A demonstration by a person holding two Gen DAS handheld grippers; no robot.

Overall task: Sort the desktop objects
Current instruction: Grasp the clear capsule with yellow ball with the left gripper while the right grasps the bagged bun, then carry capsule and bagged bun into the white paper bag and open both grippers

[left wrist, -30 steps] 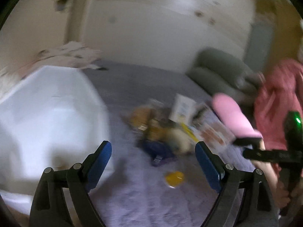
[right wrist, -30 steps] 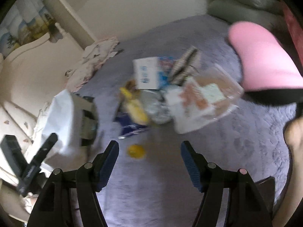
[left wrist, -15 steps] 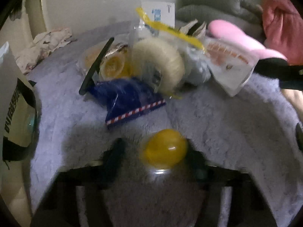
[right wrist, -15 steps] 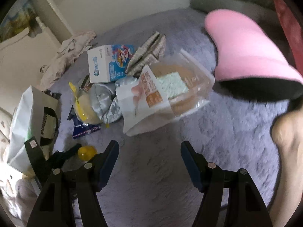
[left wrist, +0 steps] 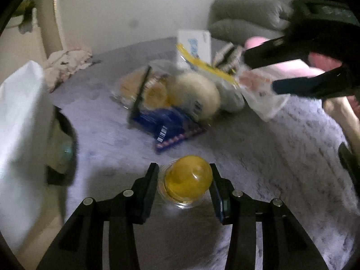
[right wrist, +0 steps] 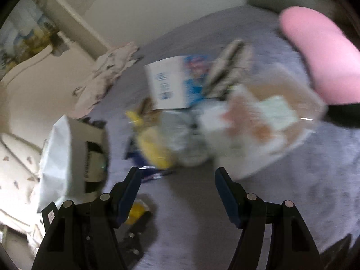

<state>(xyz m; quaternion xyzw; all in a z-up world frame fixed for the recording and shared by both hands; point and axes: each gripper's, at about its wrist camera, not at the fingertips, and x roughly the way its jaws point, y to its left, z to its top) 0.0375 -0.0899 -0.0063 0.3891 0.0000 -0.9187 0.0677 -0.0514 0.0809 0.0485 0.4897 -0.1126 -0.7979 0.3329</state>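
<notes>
Yellow jelly cup [left wrist: 187, 178] sits pinched in the left hand-held gripper [left wrist: 184, 185]; the right hand-held gripper [right wrist: 177, 191] gapes empty.

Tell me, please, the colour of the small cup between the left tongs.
Yellow, in a clear shell; the small cup shows best in the left wrist view.

This is a room in a home, most likely a bedroom or living room. A soft, fluffy grey rug [left wrist: 258, 157] covers the floor below a plain pale wall [left wrist: 135, 6], with a padded grey-green armchair [left wrist: 243, 15] at the far edge and crumpled cloth [left wrist: 65, 60] lying by the wall. A cream headboard-like piece of furniture [right wrist: 27, 72] stands at one side, a white paper bag [right wrist: 58, 157] sits near it, and household snack packets and a small carton [right wrist: 171, 83] lie heaped on the rug.
</notes>
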